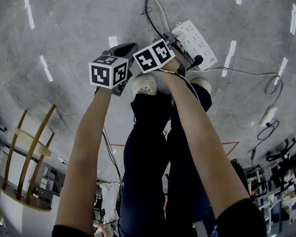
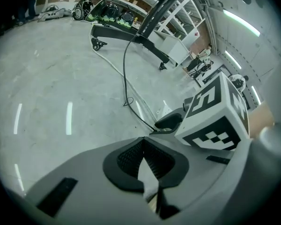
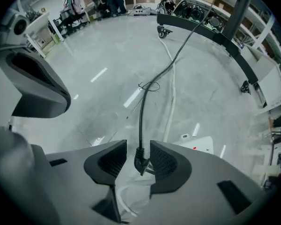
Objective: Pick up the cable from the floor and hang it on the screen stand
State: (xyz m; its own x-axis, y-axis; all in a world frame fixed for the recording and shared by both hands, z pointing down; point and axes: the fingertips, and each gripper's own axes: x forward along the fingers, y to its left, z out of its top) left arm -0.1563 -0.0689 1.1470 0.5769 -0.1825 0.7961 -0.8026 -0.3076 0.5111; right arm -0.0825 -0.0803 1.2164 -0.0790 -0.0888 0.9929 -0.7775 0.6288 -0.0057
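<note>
The black cable (image 3: 154,81) runs over the grey floor from the black wheeled screen stand (image 3: 203,27) towards me. Its plug end (image 3: 140,163) hangs between the jaws of my right gripper (image 3: 138,146), which points down and stands open, with a gap on the plug's left side. A white power strip (image 3: 201,144) lies just beyond it, and it shows in the head view as the power strip (image 1: 195,43) too. My left gripper (image 2: 143,142) is beside it, shut, with nothing between its tips. The stand (image 2: 131,34) and the cable (image 2: 126,74) show in the left gripper view.
A white cable (image 3: 172,97) lies next to the black one. The person's white shoes (image 1: 147,85) stand right under the grippers. More cables and an adapter (image 1: 269,115) lie at the right, a wooden frame (image 1: 29,152) at the left. Shelves (image 3: 267,32) stand behind the stand.
</note>
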